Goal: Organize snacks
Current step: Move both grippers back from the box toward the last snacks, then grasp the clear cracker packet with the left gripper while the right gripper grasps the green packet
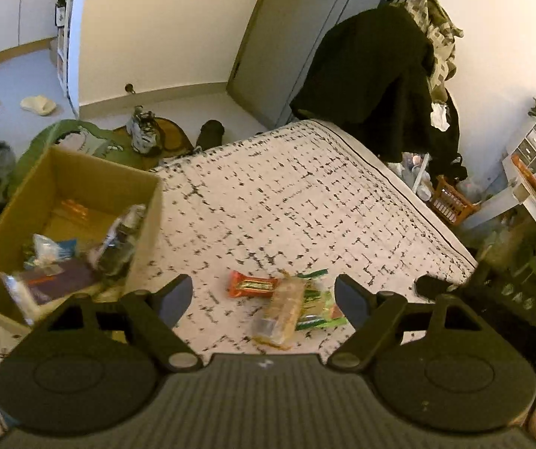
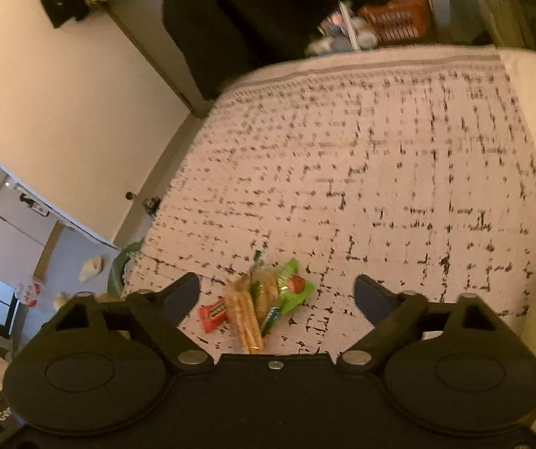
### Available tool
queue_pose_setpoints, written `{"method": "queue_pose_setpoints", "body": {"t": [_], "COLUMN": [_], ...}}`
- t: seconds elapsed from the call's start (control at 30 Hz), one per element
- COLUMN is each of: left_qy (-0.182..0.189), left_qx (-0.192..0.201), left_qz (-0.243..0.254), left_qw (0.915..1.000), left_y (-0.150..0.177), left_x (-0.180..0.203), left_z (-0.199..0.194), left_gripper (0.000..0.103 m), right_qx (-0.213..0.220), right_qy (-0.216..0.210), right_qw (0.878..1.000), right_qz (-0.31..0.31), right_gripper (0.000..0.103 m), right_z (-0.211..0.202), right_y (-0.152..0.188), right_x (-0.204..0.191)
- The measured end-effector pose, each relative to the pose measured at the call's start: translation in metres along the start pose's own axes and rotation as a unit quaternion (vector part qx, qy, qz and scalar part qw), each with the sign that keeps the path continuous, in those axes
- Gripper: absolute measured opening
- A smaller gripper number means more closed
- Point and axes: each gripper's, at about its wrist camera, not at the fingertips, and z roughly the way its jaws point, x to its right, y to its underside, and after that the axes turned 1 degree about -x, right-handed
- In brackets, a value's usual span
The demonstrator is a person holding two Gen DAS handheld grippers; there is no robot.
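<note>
A small pile of snacks lies on the patterned bed cover [image 1: 305, 194]: a clear cracker pack [image 1: 282, 308], a red candy bar [image 1: 251, 284] and a green packet [image 1: 318, 308] under the crackers. My left gripper [image 1: 264, 299] hovers open just above them, with the pile seen between its fingers. In the right wrist view the same cracker pack [image 2: 247, 314], red candy bar [image 2: 213, 314] and green packet [image 2: 292, 290] lie between the fingers of my right gripper [image 2: 277, 299], which is open and holds nothing.
A cardboard box [image 1: 17, 202] with several packets inside stands on the bed at the left. Dark clothes hang on a chair [image 1: 372, 75] beyond the bed's far corner. An orange basket [image 1: 451, 202] and a cluttered shelf stand at the right. Slippers lie on the floor.
</note>
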Motion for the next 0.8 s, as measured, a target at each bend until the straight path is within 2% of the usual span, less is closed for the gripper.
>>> {"method": "queue_pose_setpoints", "body": {"t": [0.1, 0.2, 0.37, 0.67, 0.8], "left_qy": [0.002, -0.001, -0.001, -0.003, 0.011], "left_qx": [-0.023, -0.044, -0.080, -0.115, -0.121], "left_qz": [-0.004, -0.018, -0.031, -0.048, -0.051], "left_qw": [0.9997, 0.9989, 0.9963, 0.9922, 0.9913], "left_y": [0.001, 0.005, 0.013, 0.016, 0.019], "left_x": [0.007, 0.009, 0.007, 0.003, 0.003], "left_z": [0.023, 0.047, 0.084, 0.139, 0.156], "left_gripper": [0.077, 0.074, 0.062, 0.054, 0.054], "right_qx": [-0.007, -0.010, -0.033, -0.068, -0.072], "right_qy": [0.008, 0.017, 0.026, 0.037, 0.039], "right_qw": [1.000, 0.999, 0.997, 0.993, 0.993], "right_qz": [0.025, 0.040, 0.060, 0.088, 0.090], "right_gripper": [0.066, 0.062, 0.061, 0.062, 0.062], "right_z": [0.011, 0.023, 0.052, 0.102, 0.113], "right_y": [-0.001, -0.006, -0.009, -0.004, -0.005], "right_x": [0.008, 0.014, 0.022, 0.023, 0.023]}}
